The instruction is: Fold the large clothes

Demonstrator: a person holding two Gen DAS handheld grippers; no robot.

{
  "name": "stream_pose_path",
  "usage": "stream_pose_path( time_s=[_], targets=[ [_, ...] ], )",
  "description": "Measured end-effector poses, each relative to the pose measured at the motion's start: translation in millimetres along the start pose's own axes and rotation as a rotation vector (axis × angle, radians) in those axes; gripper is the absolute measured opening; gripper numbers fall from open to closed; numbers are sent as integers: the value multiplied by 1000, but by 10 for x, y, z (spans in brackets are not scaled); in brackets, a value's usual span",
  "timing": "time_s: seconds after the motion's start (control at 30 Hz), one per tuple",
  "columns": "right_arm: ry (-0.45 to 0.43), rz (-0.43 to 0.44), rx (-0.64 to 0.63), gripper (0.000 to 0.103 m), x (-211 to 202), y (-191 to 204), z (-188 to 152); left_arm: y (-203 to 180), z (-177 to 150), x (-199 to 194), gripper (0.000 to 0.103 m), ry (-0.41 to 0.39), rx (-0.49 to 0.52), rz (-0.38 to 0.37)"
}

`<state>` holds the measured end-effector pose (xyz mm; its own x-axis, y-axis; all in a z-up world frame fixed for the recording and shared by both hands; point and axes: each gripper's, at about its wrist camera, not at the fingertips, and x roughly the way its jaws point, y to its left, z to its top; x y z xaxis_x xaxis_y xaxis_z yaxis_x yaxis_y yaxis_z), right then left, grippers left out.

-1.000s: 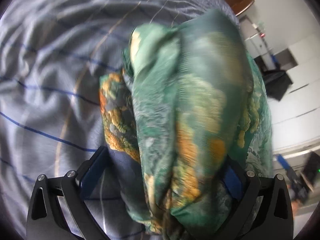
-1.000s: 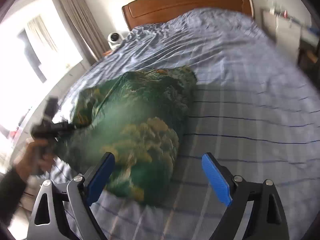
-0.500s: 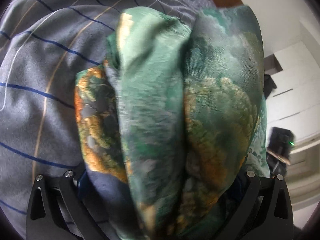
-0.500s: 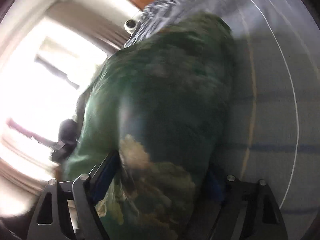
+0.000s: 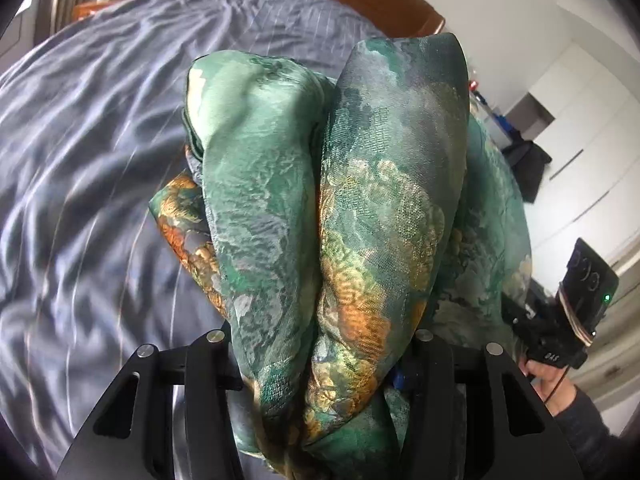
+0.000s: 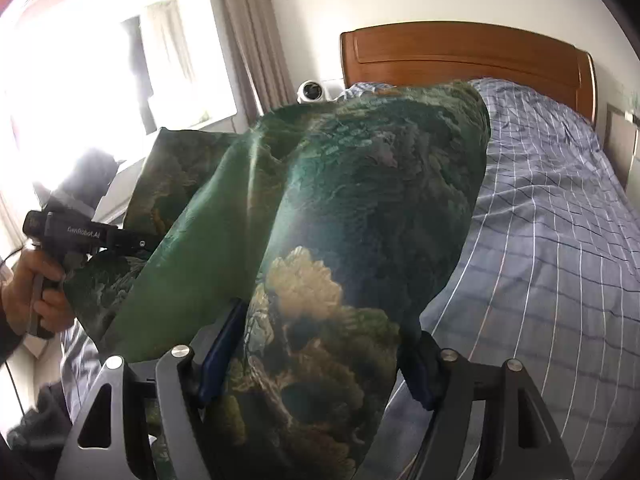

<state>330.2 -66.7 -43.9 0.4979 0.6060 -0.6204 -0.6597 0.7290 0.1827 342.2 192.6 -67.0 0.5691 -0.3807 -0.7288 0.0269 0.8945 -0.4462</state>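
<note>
A large green garment (image 5: 360, 208) with orange and gold print hangs bunched in thick folds, lifted above the bed. My left gripper (image 5: 320, 364) is shut on its lower edge, the cloth filling the gap between the fingers. My right gripper (image 6: 316, 364) is shut on another part of the same garment (image 6: 360, 208), which stretches left to the left gripper's body (image 6: 80, 232) held in a hand. The right gripper's body (image 5: 576, 312) shows at the right edge of the left wrist view.
The bed (image 6: 552, 240) has a grey-blue checked cover and a wooden headboard (image 6: 460, 56). A small white camera (image 6: 312, 90) stands beside the headboard. A bright window with curtains (image 6: 120, 64) is to the left. White cabinets (image 5: 580, 128) stand at the far right.
My right gripper went from open above the bed to shut on the garment. Both grippers have lifted the garment off the bed, and the views have tilted up toward the headboard.
</note>
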Motion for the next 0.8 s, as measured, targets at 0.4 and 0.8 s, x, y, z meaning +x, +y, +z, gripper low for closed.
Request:
stream_pose_path(
  time_s=[0.4,0.8],
  targets=[
    [105,149,431,95,618,-1228,-386,229,-6,240,86,-30,36,124],
    [-146,-364,106,95,-1143,-128,-260,-1211,-752,-1092,103,-400,263,597]
  ],
)
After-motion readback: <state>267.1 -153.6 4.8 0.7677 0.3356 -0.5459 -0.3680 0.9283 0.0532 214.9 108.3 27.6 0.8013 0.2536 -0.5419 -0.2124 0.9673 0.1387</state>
